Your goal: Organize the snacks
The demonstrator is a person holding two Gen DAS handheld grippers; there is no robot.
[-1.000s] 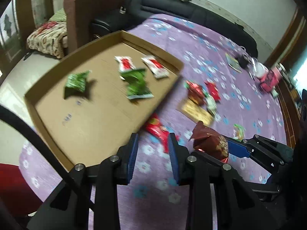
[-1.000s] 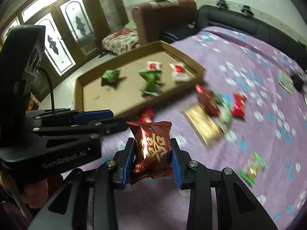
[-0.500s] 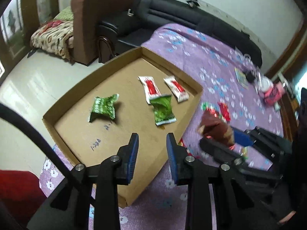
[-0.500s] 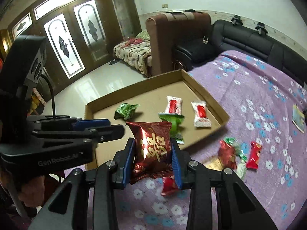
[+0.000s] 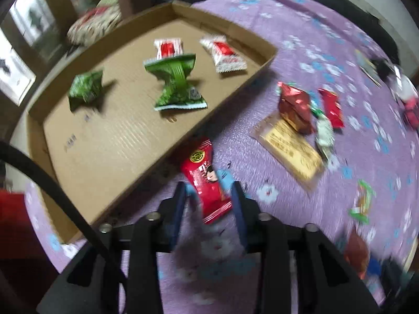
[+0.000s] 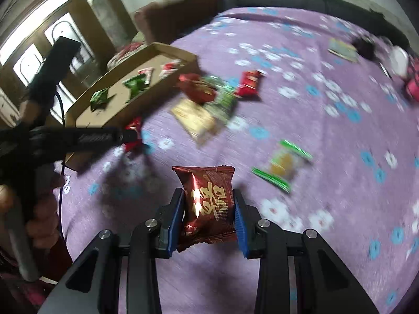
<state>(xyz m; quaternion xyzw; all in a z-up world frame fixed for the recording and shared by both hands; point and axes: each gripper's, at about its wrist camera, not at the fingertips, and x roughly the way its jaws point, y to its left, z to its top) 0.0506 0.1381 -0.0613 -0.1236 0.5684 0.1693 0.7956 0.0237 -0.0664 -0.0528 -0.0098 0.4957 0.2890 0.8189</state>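
A red snack packet (image 5: 207,180) lies on the purple flowered cloth just outside the near wall of the cardboard tray (image 5: 104,141). My left gripper (image 5: 209,204) hangs low over it, jaws opening, with the packet between the pads and not pinched. In the right wrist view my right gripper (image 6: 208,209) is shut on a dark red packet with gold characters (image 6: 209,201), held above the cloth. Two green packets (image 5: 175,83) and two white-and-red ones (image 5: 225,55) lie in the tray.
Loose snacks lie on the cloth right of the tray: a dark red packet (image 5: 296,110), a red one (image 5: 331,107), a flat golden one (image 5: 290,149) and a green-and-yellow one (image 6: 284,162). A black sofa (image 6: 288,0) borders the far edge. A hand (image 6: 42,225) grips the left handle.
My left gripper came off the tray and dropped to the red packet beside its wall, jaws wider. The right gripper carried the dark red packet away from the tray, out over the cloth.
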